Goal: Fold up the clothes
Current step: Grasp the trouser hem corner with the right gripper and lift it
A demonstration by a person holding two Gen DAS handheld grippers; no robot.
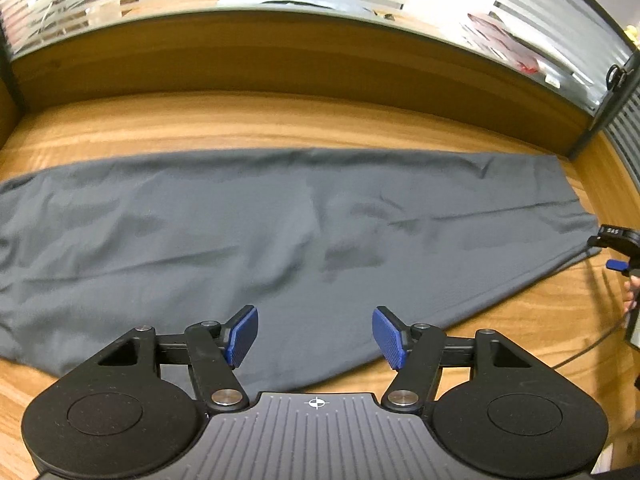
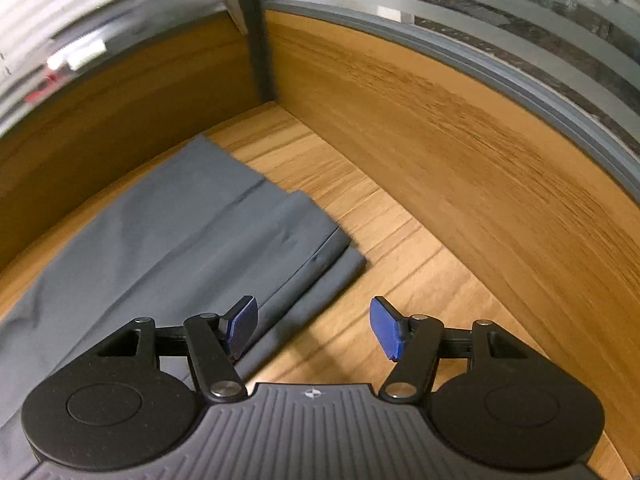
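Progress: grey trousers point(image 1: 280, 232) lying lengthwise on wooden desk point(image 1: 280, 120), seemingly folded once | left gripper point(image 1: 315, 336), right gripper point(image 2: 313, 328) hovering wide, empty | further folds remaining

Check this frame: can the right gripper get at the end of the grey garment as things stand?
Probably yes. The right gripper stands open and empty over the grey garment near its end edge, with only bare wooden table beside it and nothing in between.

Bare desk strip point(image 1: 280, 120) behind grey garment point(image 1: 240, 232); wood partition walls point(image 2: 460, 140) blocking back & right.
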